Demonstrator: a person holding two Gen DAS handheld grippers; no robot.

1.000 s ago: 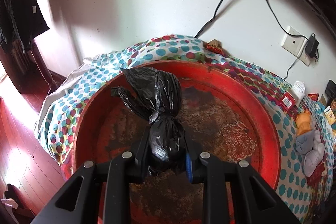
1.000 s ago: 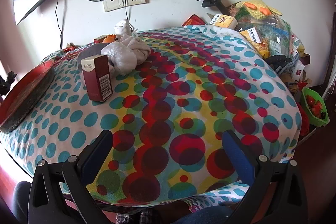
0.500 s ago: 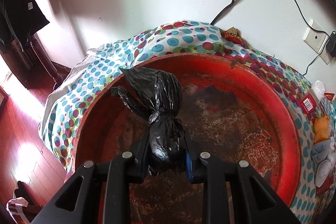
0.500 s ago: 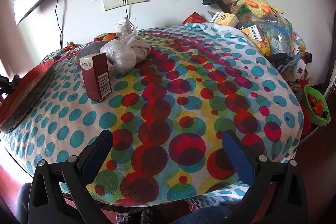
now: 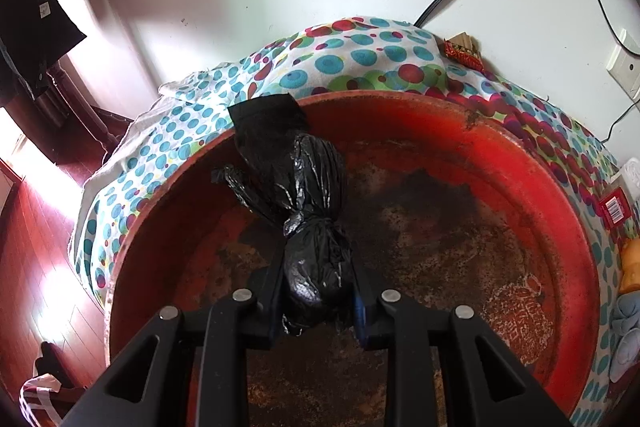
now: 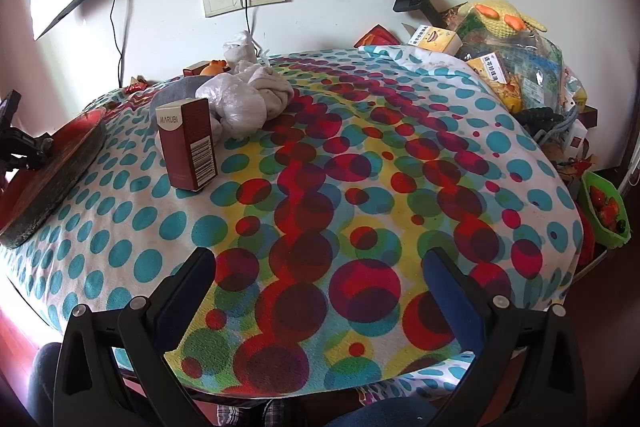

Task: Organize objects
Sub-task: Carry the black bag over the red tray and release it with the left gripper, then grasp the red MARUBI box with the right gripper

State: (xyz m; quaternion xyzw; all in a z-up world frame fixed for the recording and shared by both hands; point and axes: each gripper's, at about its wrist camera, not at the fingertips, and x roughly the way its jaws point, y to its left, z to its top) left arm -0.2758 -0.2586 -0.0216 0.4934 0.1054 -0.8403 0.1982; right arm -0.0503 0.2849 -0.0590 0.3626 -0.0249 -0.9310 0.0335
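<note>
**Black bag held over the red basin**

Black knotted plastic bag (image 5: 314,255) sits clamped between the pads of the left gripper (image 5: 316,301), hanging over the worn floor of the big round red plastic basin (image 5: 532,187) on the polka-dot tablecloth (image 6: 320,187). It looks light, soft and crinkly, so it should squash rather than slip; the bulging lower lump below the knot, where the pads already bite, seems the surest hold. The right gripper (image 6: 320,279) hovers wide apart and empty above the cloth.

The red basin's (image 5: 540,187) near rim is cut off by the frame edge.
</note>
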